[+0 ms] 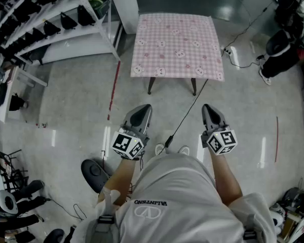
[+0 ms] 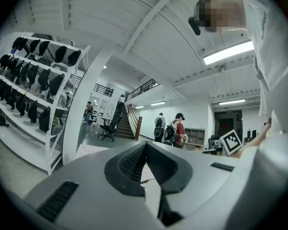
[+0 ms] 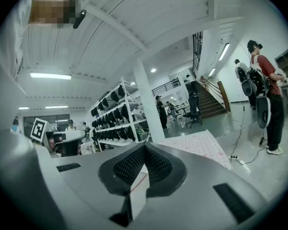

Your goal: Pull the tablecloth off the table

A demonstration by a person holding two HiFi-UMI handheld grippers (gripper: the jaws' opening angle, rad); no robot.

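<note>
Right, both grippers idle: left gripper (image 1: 143, 109) and right gripper (image 1: 209, 109) each have jaws closed tip to tip, nothing between them.

The tablecloth (image 1: 175, 42) is straight ahead of both grippers and well apart from them. It lies spread flat over the counter (image 1: 151, 85), with its near hem hanging just over the edge facing me. So the cloth is on, not off.

My read of the step: standoff or approach, no contact with the cloth.

What the next move needs:
- close the gap to the near hem
- open both sets of jaws
- pinch the overhang, left gripper towards its own-side corner, right gripper likewise
- pull back level towards me

Also mind the cable (image 1: 187, 115) on the floor, which runs between the two grippers towards the counter.

Hard to see:
- counter top fully covered, only two near legs show
- can't tell if the cloth is clipped or pinned anywhere
- in both gripper views the gripper body blocks most of the cloth, only a strip shows past the tips
- far hem not readable
</note>
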